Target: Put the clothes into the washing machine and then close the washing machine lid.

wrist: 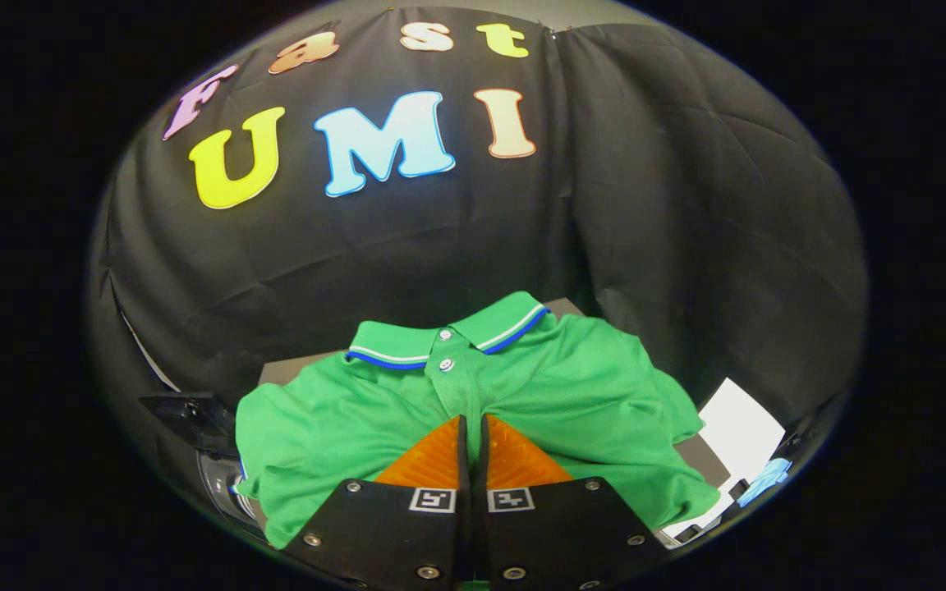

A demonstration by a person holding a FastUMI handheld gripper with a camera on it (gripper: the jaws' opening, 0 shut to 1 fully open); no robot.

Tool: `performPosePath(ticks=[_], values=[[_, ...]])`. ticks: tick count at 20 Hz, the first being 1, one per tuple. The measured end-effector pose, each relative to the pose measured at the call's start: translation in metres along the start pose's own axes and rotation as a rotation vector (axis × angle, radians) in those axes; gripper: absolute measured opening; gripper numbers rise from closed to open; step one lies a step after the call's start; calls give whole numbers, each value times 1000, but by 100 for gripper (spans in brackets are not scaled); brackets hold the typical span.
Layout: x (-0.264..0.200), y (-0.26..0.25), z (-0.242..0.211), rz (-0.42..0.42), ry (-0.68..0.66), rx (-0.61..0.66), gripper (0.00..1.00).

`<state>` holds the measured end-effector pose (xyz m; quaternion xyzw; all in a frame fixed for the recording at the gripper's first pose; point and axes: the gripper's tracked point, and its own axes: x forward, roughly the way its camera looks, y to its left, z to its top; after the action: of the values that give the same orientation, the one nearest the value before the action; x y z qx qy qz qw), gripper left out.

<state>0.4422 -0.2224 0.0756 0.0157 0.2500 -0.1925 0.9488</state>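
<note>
Gripper [473, 423] fingers together, pinching green polo shirt [555, 394]; collar points away.

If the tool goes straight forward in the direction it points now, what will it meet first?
Most likely the green polo shirt. The tool has its fingers closed together, tips at the shirt's front below the button placket; whether they already touch or pinch the fabric is unclear.

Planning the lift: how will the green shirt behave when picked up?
Probably floppy: the green shirt lies creased and bunched. Likely light, being thin knit. The gripper, fingers closed on a fold, may pull only that fold, leaving the rest trailing.
</note>
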Motion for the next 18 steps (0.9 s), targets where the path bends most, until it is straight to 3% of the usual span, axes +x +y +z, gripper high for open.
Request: performPosePath(ticks=[6, 18], values=[[-22, 35, 30, -18, -58, 4, 0], [-70, 107, 33, -52, -108, -66, 0]])
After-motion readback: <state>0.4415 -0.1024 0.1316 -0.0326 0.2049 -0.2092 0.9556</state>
